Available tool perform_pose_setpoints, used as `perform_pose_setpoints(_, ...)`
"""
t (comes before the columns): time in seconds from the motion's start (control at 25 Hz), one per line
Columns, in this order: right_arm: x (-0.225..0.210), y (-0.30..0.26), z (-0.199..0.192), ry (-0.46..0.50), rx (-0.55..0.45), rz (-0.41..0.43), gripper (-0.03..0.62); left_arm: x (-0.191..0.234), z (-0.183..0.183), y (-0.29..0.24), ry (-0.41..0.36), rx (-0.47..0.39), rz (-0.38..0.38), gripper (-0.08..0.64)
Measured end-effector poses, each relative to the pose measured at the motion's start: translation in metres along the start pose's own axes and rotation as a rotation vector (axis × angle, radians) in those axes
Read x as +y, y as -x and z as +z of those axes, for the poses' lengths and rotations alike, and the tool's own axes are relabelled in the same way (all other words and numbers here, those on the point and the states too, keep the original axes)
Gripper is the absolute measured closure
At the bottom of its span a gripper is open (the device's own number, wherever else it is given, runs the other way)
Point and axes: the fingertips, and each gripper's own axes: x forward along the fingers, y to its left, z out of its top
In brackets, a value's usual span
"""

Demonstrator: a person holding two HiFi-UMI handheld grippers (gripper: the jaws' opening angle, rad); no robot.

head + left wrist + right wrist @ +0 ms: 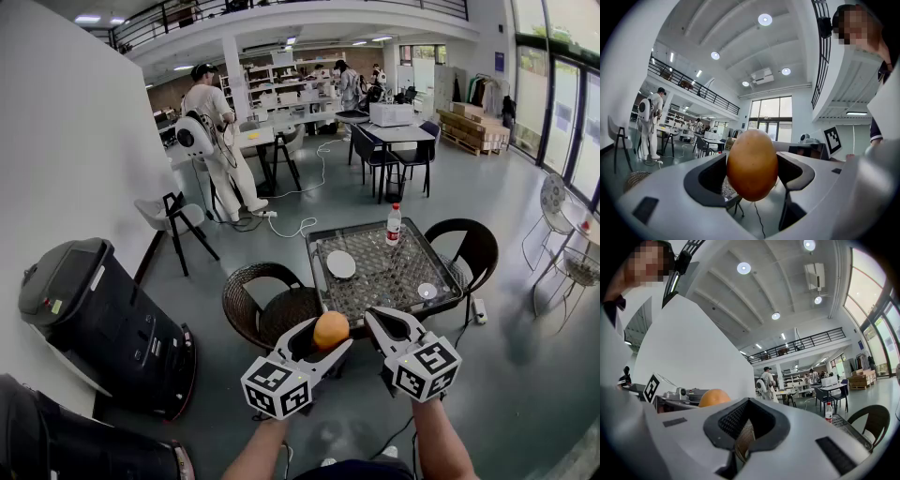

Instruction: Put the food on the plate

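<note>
i am holding the left gripper clenched on the orange, egg-shaped food. its pads are pressing the food's two sides, and the food is sitting upright between them, raised in the air short of the table. the right gripper is hanging just beside it at 3 o'clock, jaws together and grasping nothing. the glass table is lying ahead at 12 o'clock. the white plate is resting on its left part, and a bottle is standing at the table's 1 o'clock edge.
</note>
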Motion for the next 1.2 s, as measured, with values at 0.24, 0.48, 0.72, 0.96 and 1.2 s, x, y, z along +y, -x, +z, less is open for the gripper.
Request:
perform_pose_setpoints(0.24,0.001,0.003,0.004,-0.012,-0.008,0.012,0.588,-0.005,0.001,-0.001,-0.002,0.004,-0.005,0.229)
perform_pose_setpoints(0.48,-0.002,0.009,0.003,-0.009,0.001,0.012,0.588,-0.012,0.001,-0.003,-0.006,0.009,-0.006,0.229)
perform_pose_setpoints(0.72,-0.008,0.017,0.002,-0.008,0.009,0.024,0.588,-0.018,-0.001,-0.01,-0.005,0.014,0.001,0.229)
perform_pose_setpoints(0.96,-0.028,0.027,0.003,-0.008,0.012,0.046,0.588,-0.028,0.0,-0.028,-0.01,0.01,0.02,0.229)
perform_pose_setpoints(1.2,-0.054,0.042,0.001,-0.011,0.027,0.076,0.588,-0.041,-0.006,-0.055,-0.004,0.013,0.052,0.229)
